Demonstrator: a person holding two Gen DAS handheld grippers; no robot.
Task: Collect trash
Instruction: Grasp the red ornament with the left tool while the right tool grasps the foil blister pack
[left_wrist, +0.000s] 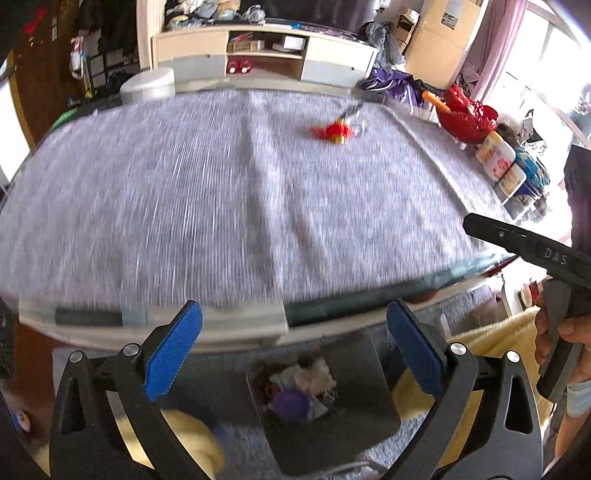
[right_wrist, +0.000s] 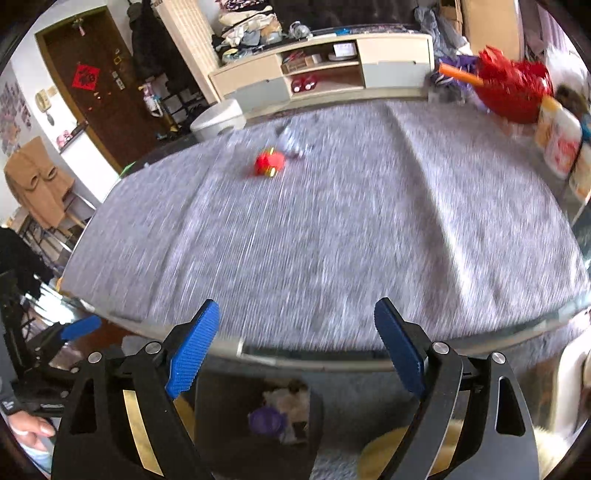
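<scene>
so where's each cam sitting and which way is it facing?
Left wrist: on the left gripper, angled down over the table's near edge; own open jaws show, plus the right gripper and hand.
Right wrist: on the right gripper, same heading; own open jaws, left gripper's pad.
Shared: grey tablecloth, red wrapper, bin.

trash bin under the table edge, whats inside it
The bin holds crumpled pale paper or tissue, a round purple piece and something dark at the left. Whatever lies beneath that pile is covered, and blur hides finer detail.
</scene>
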